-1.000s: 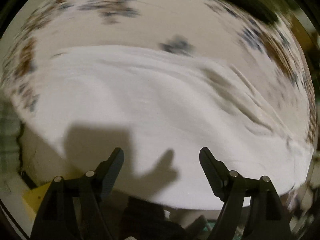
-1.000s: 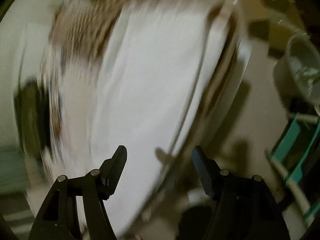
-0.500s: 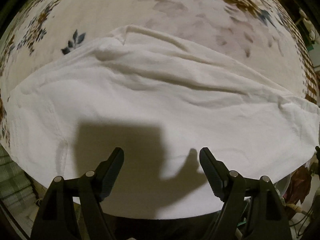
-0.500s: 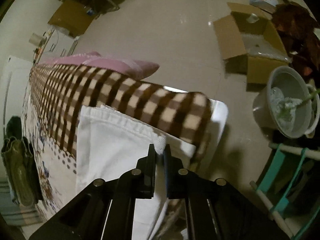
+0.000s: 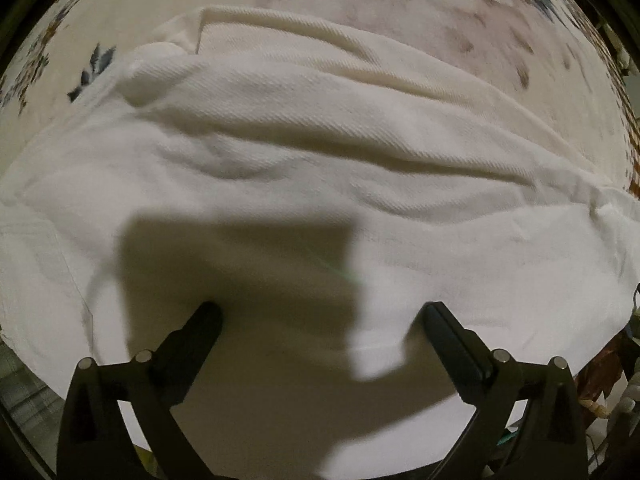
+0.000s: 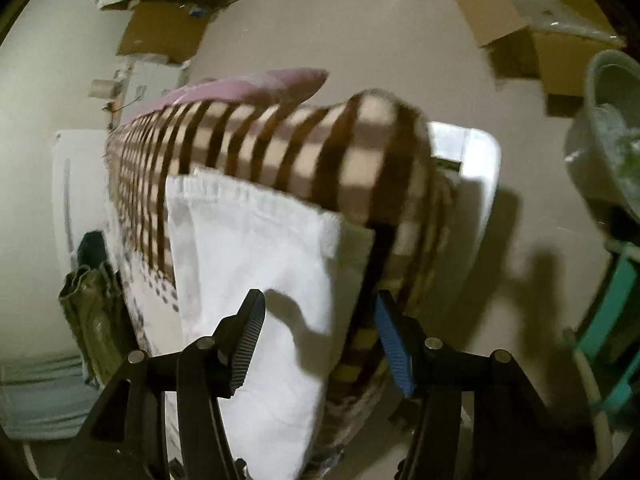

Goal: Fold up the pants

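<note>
White pants (image 5: 304, 184) lie spread across a floral sheet (image 5: 360, 4) and fill most of the left wrist view, with long creases running left to right. My left gripper (image 5: 320, 332) is open and empty, just above the near edge of the cloth. In the right wrist view the pants' hemmed end (image 6: 256, 248) lies on the bed next to a brown checked blanket (image 6: 304, 144). My right gripper (image 6: 320, 336) is open and empty above that end.
A pink pillow (image 6: 248, 84) lies beyond the blanket. Olive clothing (image 6: 92, 312) sits at the left. On the floor are cardboard boxes (image 6: 516, 28), a grey bucket (image 6: 608, 136) and a teal frame (image 6: 612, 320) at the right.
My right gripper was shut on the pants' hem corner half a second ago; it has opened and let go. My left gripper stayed open and moved closer to the cloth.
</note>
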Tool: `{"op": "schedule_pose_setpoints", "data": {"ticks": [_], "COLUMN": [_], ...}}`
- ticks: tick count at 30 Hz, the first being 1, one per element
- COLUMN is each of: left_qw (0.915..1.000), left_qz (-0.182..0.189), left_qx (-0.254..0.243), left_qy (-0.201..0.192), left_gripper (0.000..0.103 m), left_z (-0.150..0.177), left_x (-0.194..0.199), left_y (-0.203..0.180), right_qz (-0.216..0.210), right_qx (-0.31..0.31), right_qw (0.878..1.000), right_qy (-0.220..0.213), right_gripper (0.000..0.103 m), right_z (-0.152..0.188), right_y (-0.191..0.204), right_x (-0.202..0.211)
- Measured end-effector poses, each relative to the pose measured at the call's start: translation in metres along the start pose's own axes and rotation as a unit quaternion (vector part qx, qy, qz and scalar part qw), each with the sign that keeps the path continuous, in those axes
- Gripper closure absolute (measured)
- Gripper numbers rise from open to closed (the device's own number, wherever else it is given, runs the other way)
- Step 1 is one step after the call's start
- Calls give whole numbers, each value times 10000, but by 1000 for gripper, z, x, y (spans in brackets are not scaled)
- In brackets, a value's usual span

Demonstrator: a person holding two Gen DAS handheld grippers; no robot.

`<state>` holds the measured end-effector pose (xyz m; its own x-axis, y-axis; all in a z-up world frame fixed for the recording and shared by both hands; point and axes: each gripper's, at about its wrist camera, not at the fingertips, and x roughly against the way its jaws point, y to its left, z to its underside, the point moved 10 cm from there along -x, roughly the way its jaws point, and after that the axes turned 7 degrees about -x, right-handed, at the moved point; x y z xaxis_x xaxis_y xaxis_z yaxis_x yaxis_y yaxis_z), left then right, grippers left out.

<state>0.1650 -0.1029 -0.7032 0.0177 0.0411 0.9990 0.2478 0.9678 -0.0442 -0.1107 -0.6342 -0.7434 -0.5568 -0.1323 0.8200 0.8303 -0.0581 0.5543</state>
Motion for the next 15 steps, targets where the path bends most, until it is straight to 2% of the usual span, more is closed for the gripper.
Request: {"op": "schedule_pose_setpoints", "data": {"ticks": [3,4,6,11,15], "left_qw": [10000,10000,9999,9996,9986], "left_qz": [5,-5,-12,-39,-89], "left_qx": [56,69,106,276,472], "left_qy": [-50,-46,-28,-27,-202], "left_gripper": [0,0,0,0,0], "left_z": [1,1,14,11,11], "left_x": [-2,-2,-2,-8,-8], "left_y": [-5,-6,-11,-7,-6], "right_qz": [-161,-263,-498,-685,-1059], "right_qx": [51,79,161,314,265], "right_qw": [9992,9987,9971,9965,9936], "right_qy": [-360,-424,-552,-371,-289], "right_gripper": [44,53,61,61,54], "right_z": [-2,-1,0,-3,-12], "right_y": [3,5,10,21,33], "right_x": [3,6,14,4,-9]}}
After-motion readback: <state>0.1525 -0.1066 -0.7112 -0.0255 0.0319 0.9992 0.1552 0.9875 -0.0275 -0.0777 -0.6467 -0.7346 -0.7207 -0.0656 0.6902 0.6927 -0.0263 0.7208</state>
